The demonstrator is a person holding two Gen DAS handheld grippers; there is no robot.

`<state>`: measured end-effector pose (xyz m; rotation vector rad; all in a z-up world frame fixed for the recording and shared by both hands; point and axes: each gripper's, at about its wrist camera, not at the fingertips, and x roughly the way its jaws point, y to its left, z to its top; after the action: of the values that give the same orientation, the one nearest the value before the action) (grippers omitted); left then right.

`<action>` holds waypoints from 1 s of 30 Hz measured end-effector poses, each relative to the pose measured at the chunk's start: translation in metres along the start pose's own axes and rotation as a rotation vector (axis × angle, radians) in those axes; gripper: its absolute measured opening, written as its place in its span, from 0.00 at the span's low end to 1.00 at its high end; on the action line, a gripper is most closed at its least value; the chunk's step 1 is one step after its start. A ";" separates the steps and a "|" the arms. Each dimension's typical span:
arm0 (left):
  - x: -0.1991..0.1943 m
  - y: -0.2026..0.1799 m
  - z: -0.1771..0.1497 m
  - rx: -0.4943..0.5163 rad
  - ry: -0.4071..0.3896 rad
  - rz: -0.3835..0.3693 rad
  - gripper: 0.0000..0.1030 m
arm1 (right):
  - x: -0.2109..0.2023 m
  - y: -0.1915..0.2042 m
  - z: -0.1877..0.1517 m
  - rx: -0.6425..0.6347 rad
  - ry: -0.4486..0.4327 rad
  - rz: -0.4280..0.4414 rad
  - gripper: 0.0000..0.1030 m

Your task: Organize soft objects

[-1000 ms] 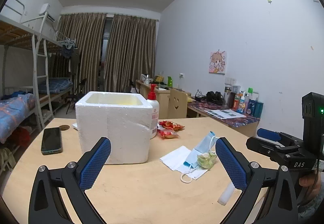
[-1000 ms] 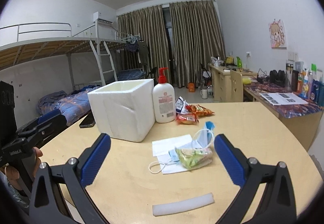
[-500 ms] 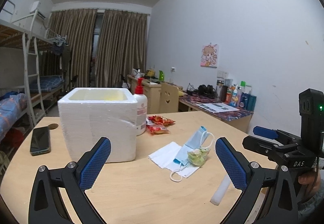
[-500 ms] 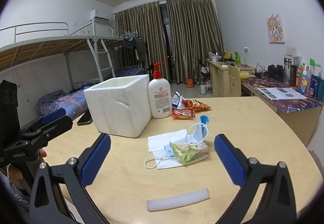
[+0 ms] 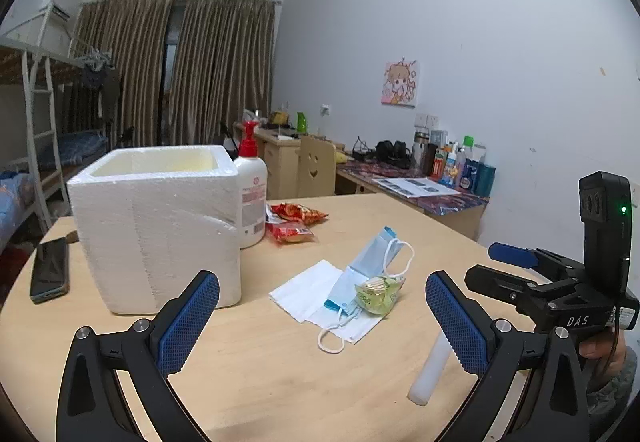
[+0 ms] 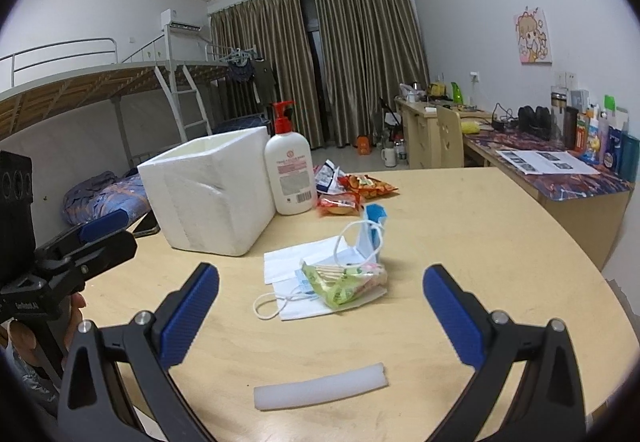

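Dorm room w/ brown curtains (image 6: 320,58), 1 bunk bed (image 6: 100,82) on the left, desks along the right wall. Up front, 1 round wooden table (image 6: 480,242) carries everything.

Largest item: 1 white foam box (image 5: 160,226), open top, standing upright on the table's left part. Touching or just beside its far corner: 1 white pump bottle (image 5: 251,190) w/ red pump, upright. 1 dark phone (image 5: 50,270) lies flat left of the box, apart from it.

Mid-table pile: 1 white tissue sheet (image 5: 308,290) at the bottom, approx. 2 blue face masks (image 5: 370,258) on it, one propped up w/ ear loops showing, other flat w/ a loop hanging toward the near edge. 1 small green snack packet (image 6: 340,282) sits on top of the masks. Exact mask count hard to tell, they overlap.

Behind the pile, near the bottle: 2 red snack bags (image 6: 352,194), plus 1 blue-white wrapper (image 6: 326,178) beside them.

1 white foam stick (image 6: 320,388) lies flat near the table edge, apart from the pile, closest to the right gripper (image 6: 320,306).

Left gripper (image 5: 322,306): fingers spread wide, nothing between them, above the table facing the pile. Right gripper: same, spread wide, holding nothing, pile ahead between its fingers' line, foam stick just below.
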<state>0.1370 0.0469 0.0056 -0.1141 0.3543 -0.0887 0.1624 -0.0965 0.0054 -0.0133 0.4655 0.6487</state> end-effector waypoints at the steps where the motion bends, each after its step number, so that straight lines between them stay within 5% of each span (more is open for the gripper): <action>1: 0.004 0.001 0.001 0.000 0.007 -0.005 1.00 | 0.002 -0.001 0.001 0.001 0.005 -0.001 1.00; 16: 0.059 0.006 0.012 0.008 0.106 -0.050 1.00 | 0.044 -0.013 0.001 0.003 0.115 0.019 1.00; 30: 0.104 0.042 -0.005 -0.182 0.246 -0.117 1.00 | 0.088 -0.021 -0.004 0.008 0.248 0.044 1.00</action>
<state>0.2347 0.0768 -0.0399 -0.3054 0.6018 -0.1869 0.2349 -0.0632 -0.0379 -0.0767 0.7090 0.6919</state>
